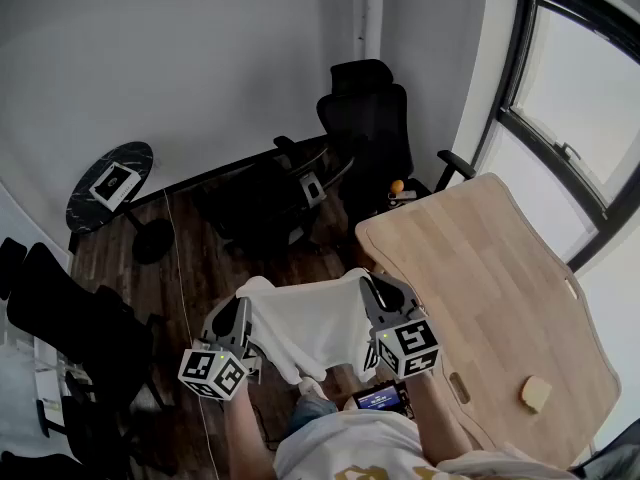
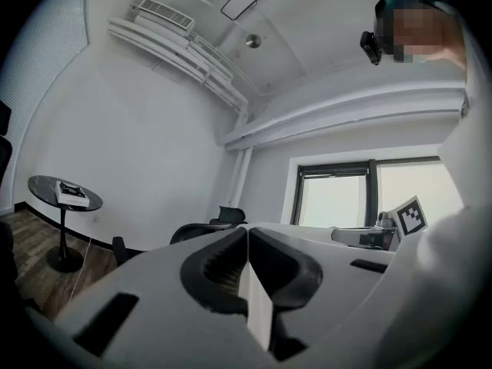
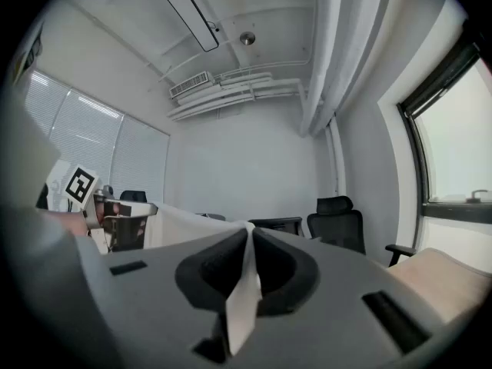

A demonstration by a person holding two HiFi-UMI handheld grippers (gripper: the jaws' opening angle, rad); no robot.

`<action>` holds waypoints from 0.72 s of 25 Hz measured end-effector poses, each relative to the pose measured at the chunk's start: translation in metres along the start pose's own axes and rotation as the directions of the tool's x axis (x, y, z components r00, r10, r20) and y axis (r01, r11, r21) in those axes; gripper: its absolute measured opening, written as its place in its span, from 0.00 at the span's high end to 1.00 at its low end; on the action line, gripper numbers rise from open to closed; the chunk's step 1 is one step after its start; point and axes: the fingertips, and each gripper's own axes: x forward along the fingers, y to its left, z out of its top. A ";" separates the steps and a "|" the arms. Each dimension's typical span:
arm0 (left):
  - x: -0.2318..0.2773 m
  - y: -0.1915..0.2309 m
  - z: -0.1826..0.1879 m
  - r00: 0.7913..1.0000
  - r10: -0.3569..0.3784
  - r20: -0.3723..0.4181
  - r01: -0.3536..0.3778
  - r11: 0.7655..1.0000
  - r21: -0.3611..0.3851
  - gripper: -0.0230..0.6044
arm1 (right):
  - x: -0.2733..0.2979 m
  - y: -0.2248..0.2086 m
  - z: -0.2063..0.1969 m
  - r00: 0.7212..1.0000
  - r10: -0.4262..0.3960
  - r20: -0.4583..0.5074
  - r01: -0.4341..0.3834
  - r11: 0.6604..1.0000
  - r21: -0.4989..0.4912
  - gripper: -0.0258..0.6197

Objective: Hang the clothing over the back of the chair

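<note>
Clothing [image 1: 305, 323], a white garment, is pinched by both grippers. The left gripper [image 1: 240, 313] has its jaws pressed together on a thin fold of the fabric, which shows as a pale strip between the dark pads in the left gripper view. The right gripper [image 1: 378, 293] clamps a second fold the same way, with a white flap hanging down between its closed jaws in the right gripper view. Both grippers point level, and the garment is stretched between them and sags in the middle, held in the air in front of the person above the dark wood floor [image 1: 200, 268].

Just to the right stands the light wooden table [image 1: 480, 268], with a small pale yellow object [image 1: 537, 393] near its close end. Farther into the room, well apart from the garment, stand the black office chairs [image 1: 368, 128]. A round side table [image 1: 110, 180] stands by the white wall on the left, and the window [image 1: 570, 98] is on the right.
</note>
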 end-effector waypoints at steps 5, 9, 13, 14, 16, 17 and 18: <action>0.000 -0.004 0.000 1.000 0.001 0.004 -0.001 1.000 0.021 0.92 | -0.002 -0.002 -0.002 1.000 0.006 0.007 -0.006 1.000 0.005 0.92; -0.003 -0.006 0.004 1.000 0.009 0.001 -0.009 0.999 0.044 0.92 | -0.005 0.000 0.002 0.999 0.028 0.014 -0.029 0.999 0.028 0.92; -0.007 -0.009 0.011 1.000 0.013 0.015 -0.014 0.998 0.056 0.92 | -0.007 0.002 0.011 0.999 0.039 0.034 -0.039 0.999 0.016 0.92; -0.008 -0.010 0.013 1.000 0.013 0.018 -0.014 0.998 0.059 0.92 | -0.008 0.002 0.013 0.998 0.039 0.043 -0.040 0.999 0.016 0.92; -0.008 -0.011 0.017 1.000 0.014 0.021 -0.016 0.998 0.067 0.92 | -0.007 0.002 0.017 0.997 0.042 0.059 -0.043 0.999 0.024 0.92; -0.008 -0.011 0.018 1.000 0.015 0.020 -0.016 0.997 0.071 0.92 | -0.006 0.001 0.019 0.997 0.044 0.065 -0.046 0.999 0.029 0.92; -0.008 -0.012 0.019 1.000 0.015 0.019 -0.017 0.997 0.075 0.92 | -0.004 0.001 0.020 0.997 0.046 0.069 -0.048 0.998 0.031 0.92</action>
